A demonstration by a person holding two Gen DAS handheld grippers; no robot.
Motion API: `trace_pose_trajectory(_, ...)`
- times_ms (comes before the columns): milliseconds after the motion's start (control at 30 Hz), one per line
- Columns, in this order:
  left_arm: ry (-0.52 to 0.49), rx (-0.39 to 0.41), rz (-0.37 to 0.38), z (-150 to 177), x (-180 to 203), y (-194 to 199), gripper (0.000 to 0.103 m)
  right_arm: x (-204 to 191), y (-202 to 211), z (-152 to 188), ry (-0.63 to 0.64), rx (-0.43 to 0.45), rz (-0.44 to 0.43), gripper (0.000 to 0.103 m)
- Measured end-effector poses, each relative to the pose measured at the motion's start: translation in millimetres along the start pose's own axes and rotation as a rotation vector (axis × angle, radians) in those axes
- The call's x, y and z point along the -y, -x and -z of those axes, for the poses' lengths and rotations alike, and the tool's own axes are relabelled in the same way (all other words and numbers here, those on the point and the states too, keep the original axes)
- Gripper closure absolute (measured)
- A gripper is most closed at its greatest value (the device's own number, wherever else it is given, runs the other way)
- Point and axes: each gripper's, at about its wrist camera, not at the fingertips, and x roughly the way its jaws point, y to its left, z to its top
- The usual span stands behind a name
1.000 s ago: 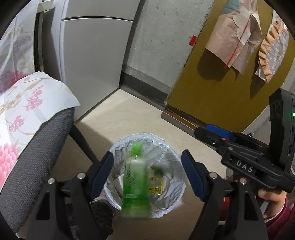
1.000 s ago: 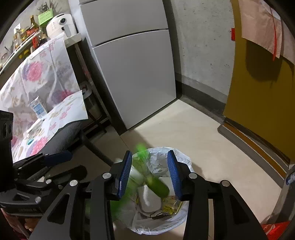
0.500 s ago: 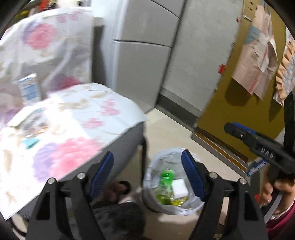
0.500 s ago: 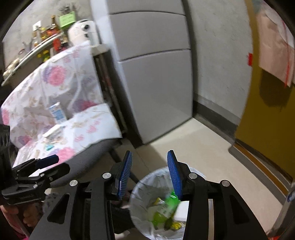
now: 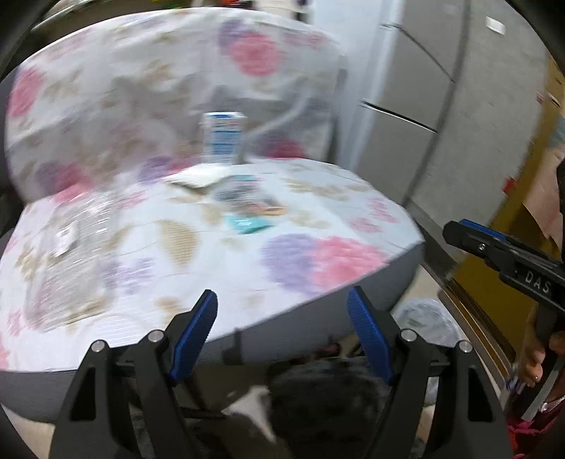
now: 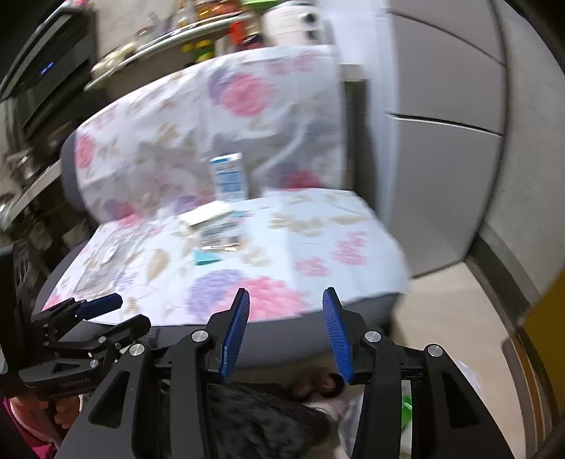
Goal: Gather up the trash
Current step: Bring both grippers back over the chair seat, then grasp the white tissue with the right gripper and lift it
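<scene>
Both grippers face a chair draped in a flowered cloth (image 5: 219, 254). On the seat lie a blue-and-white carton (image 5: 222, 137), standing upright, a white flat packet (image 5: 197, 178), a printed wrapper (image 5: 243, 197) and a teal packet (image 5: 247, 223). My left gripper (image 5: 282, 325) is open and empty, short of the seat's front edge. My right gripper (image 6: 286, 325) is open and empty too. The carton (image 6: 229, 176) and teal packet (image 6: 206, 256) also show in the right wrist view. The lined trash bin (image 5: 423, 317) is low at the right, partly hidden by the seat.
A grey fridge (image 6: 441, 106) stands right of the chair. Shelves with bottles and an appliance (image 6: 197, 31) are behind it. A yellow door (image 5: 512, 247) is at the far right. A dark furry shape (image 6: 261, 420) lies on the floor under the seat.
The green bottle dropped into the bin. Both grippers then swung up and left from the bin to face the chair seat. The views are motion-blurred.
</scene>
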Motion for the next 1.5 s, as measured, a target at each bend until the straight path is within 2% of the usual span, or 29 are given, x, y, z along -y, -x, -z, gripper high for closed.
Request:
trace_pose_trajectory(167, 0.103, 0.03, -0.109, -7, -58, 11, 0.029, -38, -31, -20, 0.078, -0.014, -0.063, 0.056)
trace_pose_trajectory(400, 0.152, 0.071, -0.226, -33, -110, 13, 0.029, -92, -84, -53, 0.195, -0.015, -0.105, 0.055)
trace_pose_trajectory(533, 0.183, 0.075, -0.258, -43, -134, 9, 0.029, -118, -121, -72, 0.232, -0.027, -0.121, 0.048)
trace_pose_trajectory(833, 0.238, 0.071, -0.308, -53, -177, -6, 0.029, -164, -235, -116, 0.278, -0.156, -0.083, 0.048)
trace_pose_trajectory(1133, 0.283, 0.052, -0.334, -56, -207, -20, 0.029, -178, -311, -122, 0.268, -0.276, -0.077, 0.05)
trace_pose_trajectory(1167, 0.285, 0.049, -0.332, -55, -208, -21, 0.029, -178, -310, -123, 0.259, -0.262, -0.083, 0.05)
trace_pose_trajectory(1267, 0.293, 0.038, -0.33, -51, -208, -22, 0.029, -176, -313, -125, 0.241, -0.287, -0.123, 0.061)
trace_pose_trajectory(1333, 0.305, 0.036, -0.325, -48, -208, -20, 0.029, -177, -313, -126, 0.232, -0.306, -0.2, 0.089)
trace_pose_trajectory(1400, 0.308, 0.035, -0.327, -46, -205, -14, 0.029, -180, -312, -126, 0.241, -0.317, -0.204, 0.101)
trace_pose_trajectory(1500, 0.306, 0.041, -0.344, -42, -202, -2, 0.029, -179, -293, -131, 0.225, -0.275, -0.23, 0.101)
